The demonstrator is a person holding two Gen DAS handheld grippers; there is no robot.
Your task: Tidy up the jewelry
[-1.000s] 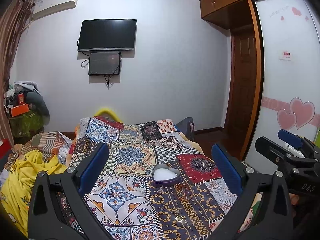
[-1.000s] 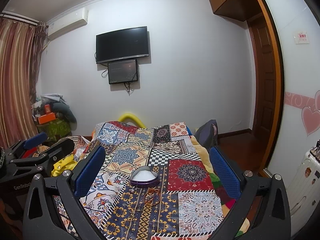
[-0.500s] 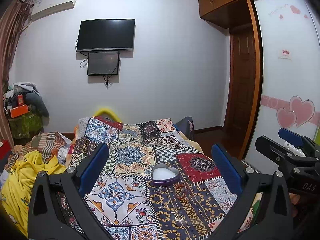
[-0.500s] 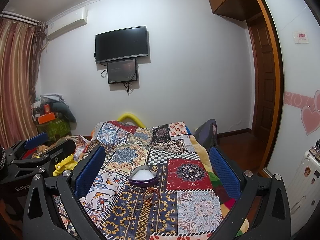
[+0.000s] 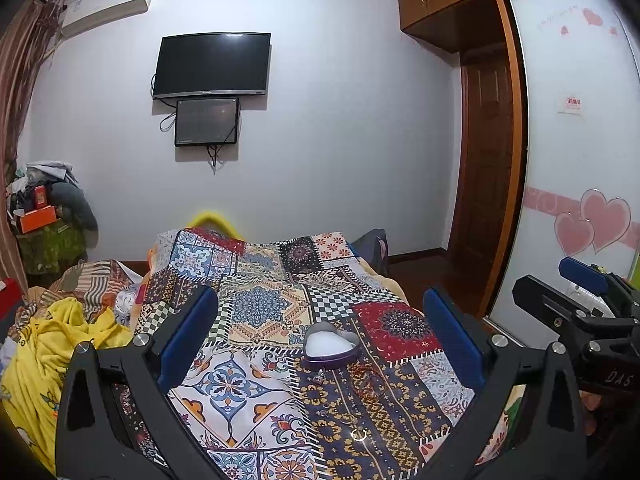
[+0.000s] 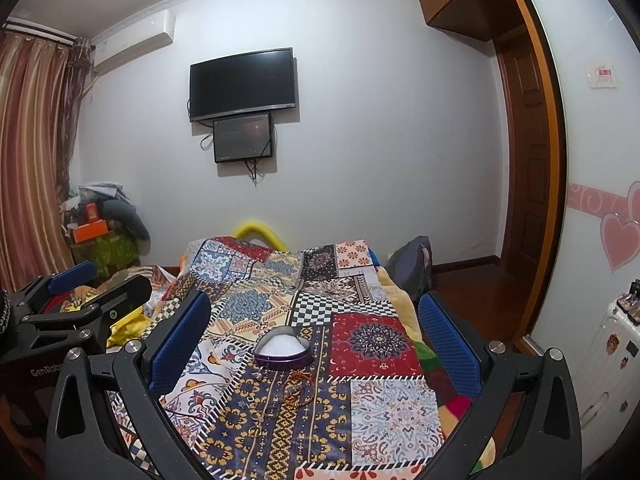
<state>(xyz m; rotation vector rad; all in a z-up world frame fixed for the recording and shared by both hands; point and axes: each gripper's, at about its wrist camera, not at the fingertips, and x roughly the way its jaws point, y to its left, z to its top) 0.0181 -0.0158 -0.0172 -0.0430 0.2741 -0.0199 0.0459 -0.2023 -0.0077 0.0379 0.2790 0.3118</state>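
From my left wrist camera, my left gripper [image 5: 320,344] is spread wide and holds nothing, so I judge I'm at the very start, nothing picked up; the heart-shaped box [image 5: 330,346], purple-walled with a white lining, sits open on the patchwork bedspread [image 5: 256,312], with a small ring [image 5: 358,434] and thin chains lying loose just in front of it. From my right wrist camera, my right gripper [image 6: 314,346] is equally wide and empty above the same box [image 6: 283,350] and a reddish beaded bracelet [image 6: 298,390], so next I need to drop low and pinch finely on one flat piece.

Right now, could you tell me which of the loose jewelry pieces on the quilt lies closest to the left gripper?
The small pale ring, lying alone at the near end of the scatter; the reddish bracelet and other pieces sit farther off, toward the heart-shaped box.
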